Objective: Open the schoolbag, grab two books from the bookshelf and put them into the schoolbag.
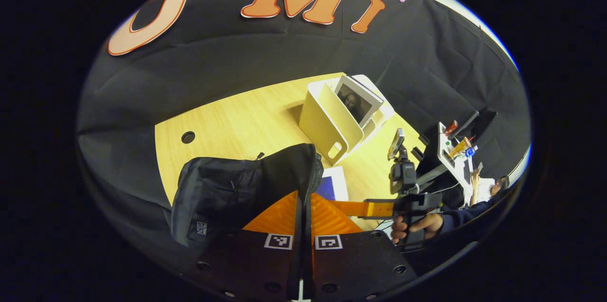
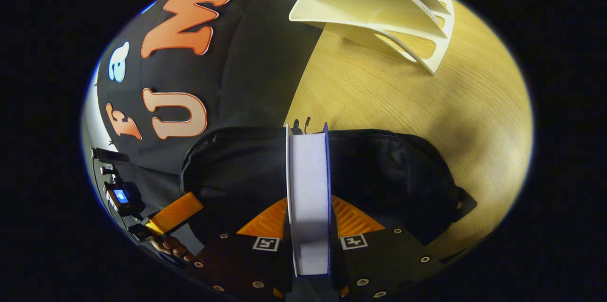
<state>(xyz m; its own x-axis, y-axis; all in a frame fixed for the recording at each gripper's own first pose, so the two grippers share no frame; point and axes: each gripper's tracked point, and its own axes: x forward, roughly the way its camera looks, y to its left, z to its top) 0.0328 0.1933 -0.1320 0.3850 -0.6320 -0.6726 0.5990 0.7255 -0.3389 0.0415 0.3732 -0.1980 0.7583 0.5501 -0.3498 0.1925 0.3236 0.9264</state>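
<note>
Left gripper (image 1: 303,207): at the bottom centre of the left gripper view, its fingers pressed close together on the zipper edge of the schoolbag, with a fold of the black fabric pinched between them.
Schoolbag (image 1: 227,193): black, lying on the table in the lower left of the left gripper view; in the right gripper view it stretches across the middle of the frame, just beyond the held book.
Right gripper (image 2: 308,212): at the bottom centre of the right gripper view, fingers set narrow and clamped on either cover of a book; in the left gripper view it appears at lower right, gripped by a hand (image 1: 417,227) in a dark sleeve.
Book (image 2: 308,197): thick, white page edge facing the camera, blue-edged covers, upright between the right gripper's fingers and over the schoolbag's top; in the left gripper view a white and blue part of it shows just right of the bag's edge.
Bookshelf (image 1: 336,119): cream divider rack on the table, above centre in the left gripper view, top right in the right gripper view, well apart from the bag.
Second book (image 1: 356,101): leaning in the rack, dark picture on its cover.
Table (image 1: 237,122): light wood, with a round hole near its upper left corner in the left gripper view.
</note>
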